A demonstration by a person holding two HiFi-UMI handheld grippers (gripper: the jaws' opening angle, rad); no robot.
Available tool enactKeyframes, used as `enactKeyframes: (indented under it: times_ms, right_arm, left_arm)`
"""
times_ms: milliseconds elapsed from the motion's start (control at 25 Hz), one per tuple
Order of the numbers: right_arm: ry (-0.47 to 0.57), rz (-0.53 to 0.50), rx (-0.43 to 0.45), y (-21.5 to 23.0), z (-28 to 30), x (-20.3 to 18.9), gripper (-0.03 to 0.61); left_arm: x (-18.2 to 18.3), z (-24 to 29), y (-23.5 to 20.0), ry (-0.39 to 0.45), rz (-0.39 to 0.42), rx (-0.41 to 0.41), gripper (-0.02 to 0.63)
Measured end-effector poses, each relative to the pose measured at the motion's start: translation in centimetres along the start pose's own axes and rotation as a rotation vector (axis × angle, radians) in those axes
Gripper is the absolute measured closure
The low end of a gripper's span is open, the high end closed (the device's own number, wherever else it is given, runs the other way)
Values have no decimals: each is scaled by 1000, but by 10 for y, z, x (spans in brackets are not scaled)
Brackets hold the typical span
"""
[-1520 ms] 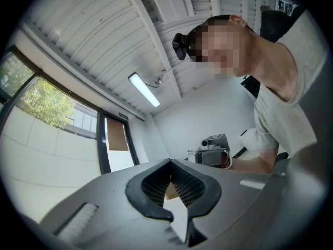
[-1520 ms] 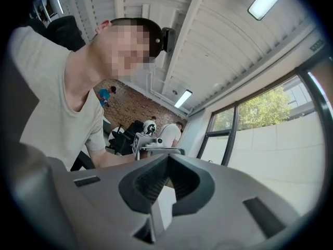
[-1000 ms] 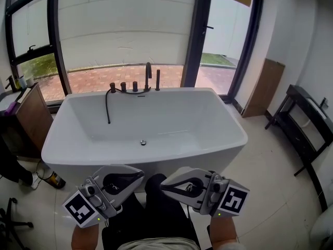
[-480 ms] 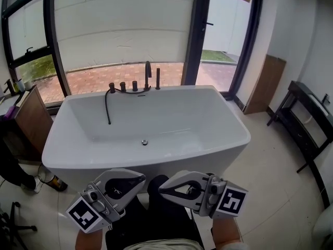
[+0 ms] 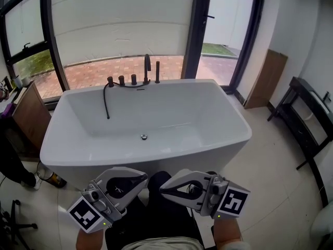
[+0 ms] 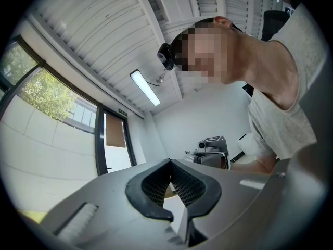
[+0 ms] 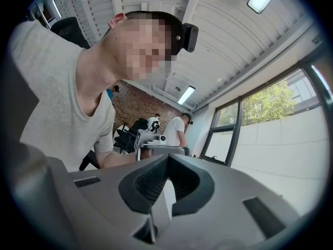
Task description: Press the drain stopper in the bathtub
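Left tongs [image 5: 141,175], right tongs [image 5: 162,188] clenched empty. Small round metal drain stopper [image 5: 144,137] well ahead in white bathtub [image 5: 130,158]. Approaching or finished: unclear.

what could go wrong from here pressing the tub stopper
The drain stopper is small and low on the bathtub floor, while the left gripper and right gripper hang outside the near rim: reaching in may clip that rim. Shut jaw tips might also slide off the stopper.
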State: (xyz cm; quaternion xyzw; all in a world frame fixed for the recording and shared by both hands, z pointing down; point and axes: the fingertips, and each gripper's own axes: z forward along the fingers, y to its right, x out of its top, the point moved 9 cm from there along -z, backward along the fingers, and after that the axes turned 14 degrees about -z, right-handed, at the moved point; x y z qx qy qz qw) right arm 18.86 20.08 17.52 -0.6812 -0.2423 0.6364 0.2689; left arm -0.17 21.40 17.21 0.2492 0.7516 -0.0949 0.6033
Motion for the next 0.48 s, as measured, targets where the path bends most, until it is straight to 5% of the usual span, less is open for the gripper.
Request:
enactKeyframes:
  times_ms: [480]
  right_arm:
    - [-3, 22, 1, 0, 5, -8, 578]
  left_arm:
    - [-2, -6, -5, 1, -8, 7, 621]
